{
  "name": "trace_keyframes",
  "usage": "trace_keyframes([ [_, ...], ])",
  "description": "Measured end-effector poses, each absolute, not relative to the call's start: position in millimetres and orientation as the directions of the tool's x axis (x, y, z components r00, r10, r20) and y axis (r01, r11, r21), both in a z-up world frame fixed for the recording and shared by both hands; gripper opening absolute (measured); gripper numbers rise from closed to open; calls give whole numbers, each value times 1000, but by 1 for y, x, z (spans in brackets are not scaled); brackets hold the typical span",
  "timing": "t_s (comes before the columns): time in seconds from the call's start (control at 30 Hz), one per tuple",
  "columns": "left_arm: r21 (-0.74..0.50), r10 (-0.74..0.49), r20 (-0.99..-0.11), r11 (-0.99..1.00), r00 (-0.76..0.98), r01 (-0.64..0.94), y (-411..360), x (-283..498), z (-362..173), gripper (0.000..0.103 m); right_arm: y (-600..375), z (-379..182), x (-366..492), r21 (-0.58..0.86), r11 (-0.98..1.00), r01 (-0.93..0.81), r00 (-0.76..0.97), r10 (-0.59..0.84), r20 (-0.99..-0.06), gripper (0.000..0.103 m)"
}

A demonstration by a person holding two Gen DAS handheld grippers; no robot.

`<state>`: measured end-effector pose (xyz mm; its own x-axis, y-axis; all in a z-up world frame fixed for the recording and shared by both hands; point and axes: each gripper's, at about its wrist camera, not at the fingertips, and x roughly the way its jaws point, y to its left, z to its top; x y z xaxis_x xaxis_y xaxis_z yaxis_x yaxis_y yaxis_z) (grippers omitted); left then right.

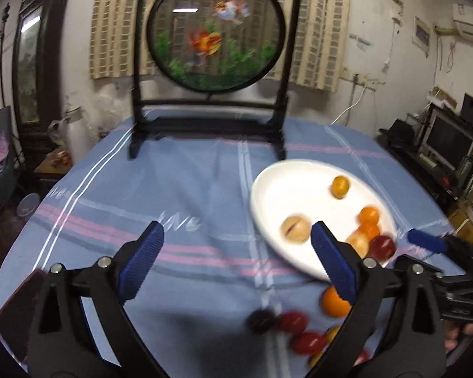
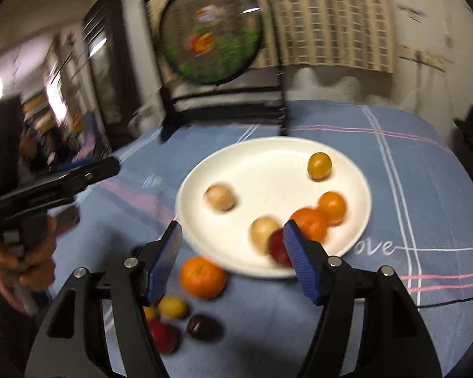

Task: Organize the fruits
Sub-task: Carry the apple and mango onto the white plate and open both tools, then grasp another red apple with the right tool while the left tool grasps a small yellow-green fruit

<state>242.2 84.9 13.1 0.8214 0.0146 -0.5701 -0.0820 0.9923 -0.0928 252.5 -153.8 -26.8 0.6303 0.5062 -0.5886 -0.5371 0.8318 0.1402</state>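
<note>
Now both ribbed blue-padded grippers, left gripper (image 1: 236,258) and right gripper (image 2: 233,258), are held wide and empty; smooth round fruits (image 2: 320,166) are seen on the glossy white round plate (image 2: 268,154), a large orange (image 2: 202,277) on the blue cloth at seven o'clock of it.

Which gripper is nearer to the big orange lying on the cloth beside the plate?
Right. The right gripper is open just above the big orange; the left gripper hangs open farther off, the orange beneath its right finger.
</note>
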Motion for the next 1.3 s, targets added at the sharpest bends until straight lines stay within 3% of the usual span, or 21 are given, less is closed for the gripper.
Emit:
trace_keyframes([
  [0.17,-110,36,-621,985,783,-133,99,223,-5,96,-136,-46,215,128,771,-624,526,535,-661,68],
  [0.3,-130,32,-628,981,777,-146,105,214,-9,96,-118,-63,187,21,746,-666,507,473,-720,67],
  [0.47,-50,91,-620,987,780,-155,95,211,-11,96,-108,-72,183,31,721,-692,457,471,-754,58],
  [1.03,11,112,-634,991,765,-136,84,212,-16,96,-105,-83,192,82,721,-688,409,479,-777,40],
  [1.2,-35,-7,-665,999,746,-21,75,208,-20,94,-133,-61,202,215,737,-640,423,573,-702,40],
  [1.27,-69,-110,-681,994,724,86,64,202,-23,89,-147,-51,206,216,771,-599,483,563,-671,40],
  [1.3,-89,-172,-693,984,700,154,57,198,-26,81,-155,-48,209,213,792,-573,513,548,-661,40],
])
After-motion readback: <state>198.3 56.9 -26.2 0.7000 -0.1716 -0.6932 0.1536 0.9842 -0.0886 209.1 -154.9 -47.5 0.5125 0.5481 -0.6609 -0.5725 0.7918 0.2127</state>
